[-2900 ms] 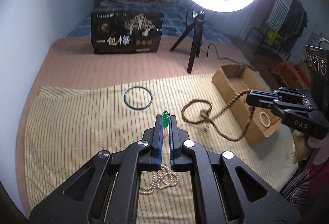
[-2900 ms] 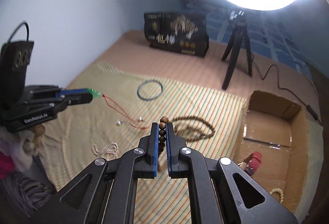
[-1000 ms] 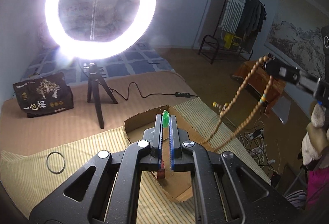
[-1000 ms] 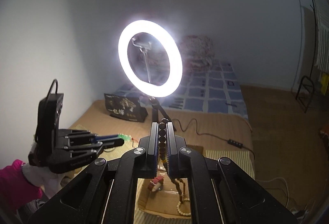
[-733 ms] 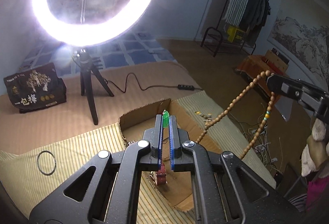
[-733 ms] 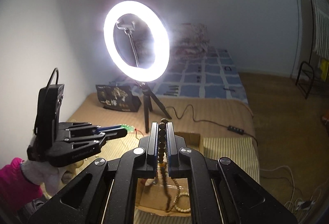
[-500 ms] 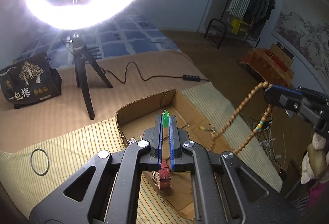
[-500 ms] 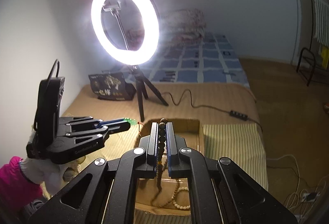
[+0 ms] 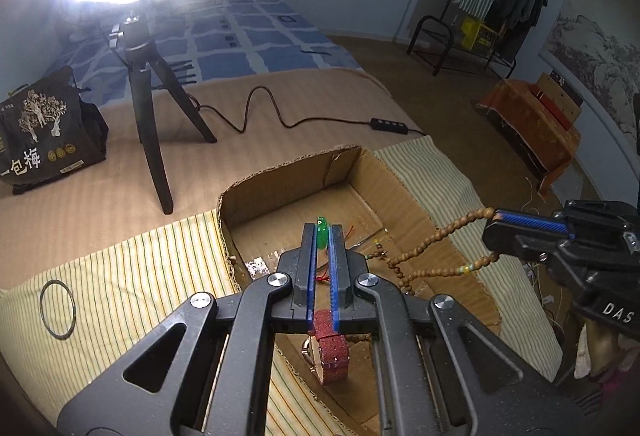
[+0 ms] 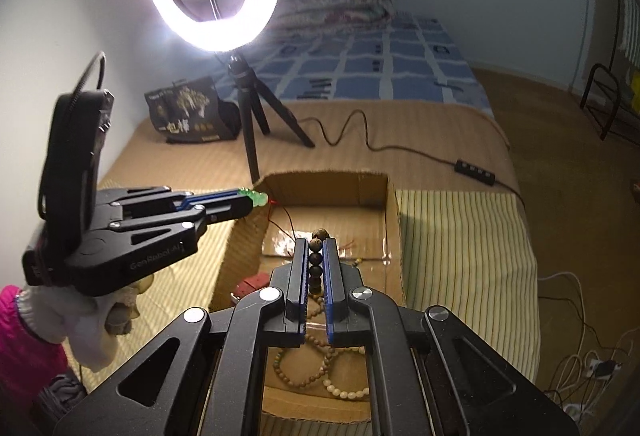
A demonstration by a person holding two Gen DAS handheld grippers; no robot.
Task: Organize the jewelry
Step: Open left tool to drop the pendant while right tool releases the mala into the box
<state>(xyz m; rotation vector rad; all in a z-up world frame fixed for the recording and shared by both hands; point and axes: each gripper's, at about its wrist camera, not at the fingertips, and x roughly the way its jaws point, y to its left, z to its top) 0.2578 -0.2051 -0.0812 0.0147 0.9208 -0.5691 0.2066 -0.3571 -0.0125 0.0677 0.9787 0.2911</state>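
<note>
Both grippers have dropped lower over the box (image 9: 404,192) since a moment ago. The left gripper (image 9: 322,236) pinches one green pendant (image 10: 256,197); the right gripper (image 10: 316,248) clamps one long bead strand (image 9: 436,236) trailing inside, beside two bracelets (image 10: 304,368) and one red watch (image 9: 334,348)

Black grippers (image 9: 322,248), blue-edged jaws, pink sleeve (image 10: 24,352)
</note>
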